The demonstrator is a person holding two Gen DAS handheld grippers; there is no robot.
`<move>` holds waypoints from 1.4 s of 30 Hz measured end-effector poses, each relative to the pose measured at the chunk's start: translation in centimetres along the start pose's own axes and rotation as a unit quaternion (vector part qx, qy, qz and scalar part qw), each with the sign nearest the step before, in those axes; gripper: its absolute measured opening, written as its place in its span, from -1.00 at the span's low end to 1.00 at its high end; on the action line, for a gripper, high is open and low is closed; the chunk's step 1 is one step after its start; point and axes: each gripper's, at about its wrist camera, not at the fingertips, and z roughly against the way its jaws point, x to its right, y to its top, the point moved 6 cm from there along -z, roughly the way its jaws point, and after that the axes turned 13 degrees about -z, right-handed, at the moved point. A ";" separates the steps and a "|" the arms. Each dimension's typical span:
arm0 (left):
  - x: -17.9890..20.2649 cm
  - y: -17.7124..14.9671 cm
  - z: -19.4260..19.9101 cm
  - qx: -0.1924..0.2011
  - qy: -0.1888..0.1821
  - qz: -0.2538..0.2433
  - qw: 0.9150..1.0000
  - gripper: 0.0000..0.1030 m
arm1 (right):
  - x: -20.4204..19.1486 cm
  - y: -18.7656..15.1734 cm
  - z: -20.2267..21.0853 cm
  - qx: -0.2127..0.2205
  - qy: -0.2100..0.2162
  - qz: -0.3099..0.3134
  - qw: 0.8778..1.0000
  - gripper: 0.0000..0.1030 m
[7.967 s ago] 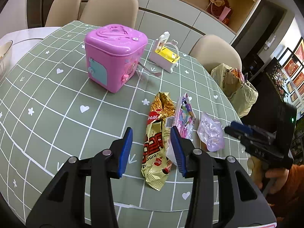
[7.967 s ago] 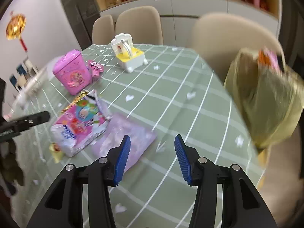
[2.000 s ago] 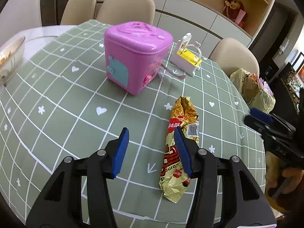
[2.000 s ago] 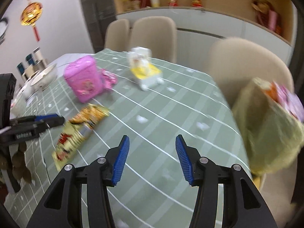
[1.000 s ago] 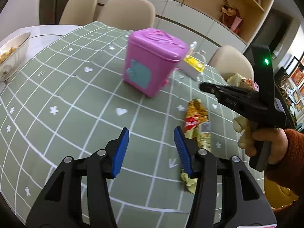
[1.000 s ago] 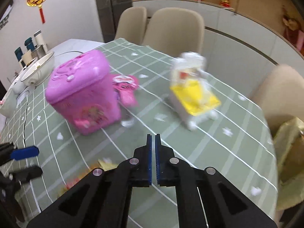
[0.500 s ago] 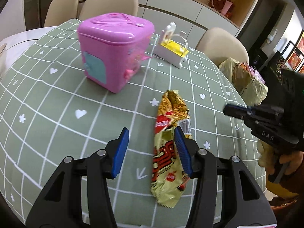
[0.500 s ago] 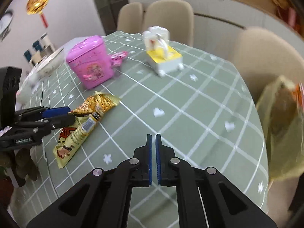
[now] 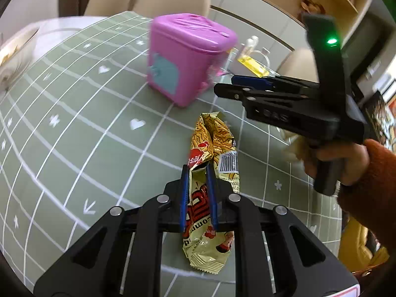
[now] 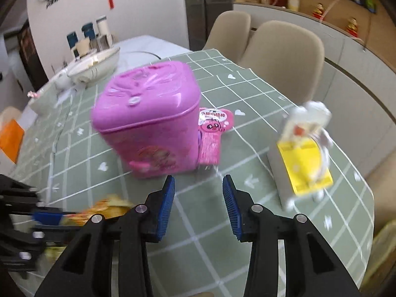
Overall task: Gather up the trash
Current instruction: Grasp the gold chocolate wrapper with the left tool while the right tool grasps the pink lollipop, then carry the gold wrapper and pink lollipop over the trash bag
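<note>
On the checked cloth [image 9: 74, 128], by item:

Left gripper [image 9: 198, 193]: half a second ago spread wide above the table; now pinched down onto the yellow snack wrapper [image 9: 212, 148], blue pads [image 9: 183, 198] narrowed around a raised fold of the foil.

Yellow snack wrapper: lying lengthwise on the cloth in front of the pink box [image 9: 185, 57], top end toward it and not touching; same spot as before, middle now lifted into the pads (barcode face up on the right side).

Right gripper [image 10: 198, 205]: shut tight half a second ago; now parted, blue pads [image 10: 165, 205] well apart with bare green cloth between them, nothing held.

Right gripper, left wrist view [image 9: 284, 99]: now crossing above the wrapper's far end, near the pink box; earlier farther to the right, over the table's edge.

Pink wrapper [image 10: 212, 133]: propped against the pink box's side, straight ahead of the right gripper (blurred).

Yellow-and-white toy [image 10: 302, 151]: on the cloth to the right, apart from the box.

White bowl [image 10: 94, 64]: beyond the box.
</note>
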 end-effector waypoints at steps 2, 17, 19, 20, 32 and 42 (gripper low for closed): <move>-0.4 -0.2 0.3 0.002 0.001 0.014 1.000 -0.74 | 0.4 0.5 -1.1 -0.007 -0.007 0.009 1.000 -0.25; 1.4 -0.8 0.4 0.008 -0.018 0.035 0.999 -0.74 | 5.6 -10.9 8.3 -0.039 -0.030 -0.084 0.995 -0.63; 2.4 -0.9 0.4 0.009 -0.021 0.032 0.999 -0.74 | 6.3 -13.5 10.6 -0.040 -0.046 -0.099 0.993 -0.63; 2.6 -0.9 0.4 0.009 -0.022 0.031 0.999 -0.74 | 6.8 -14.8 11.8 -0.040 -0.054 -0.113 0.991 -0.63; 12.5 3.8 5.2 0.061 0.008 -0.052 0.997 -0.74 | 8.7 -15.4 23.3 0.062 -0.074 -0.163 0.982 -0.63; 21.3 9.5 10.2 0.132 0.028 -0.091 0.987 -0.74 | 13.7 -14.4 32.6 0.130 -0.079 -0.164 0.975 -0.63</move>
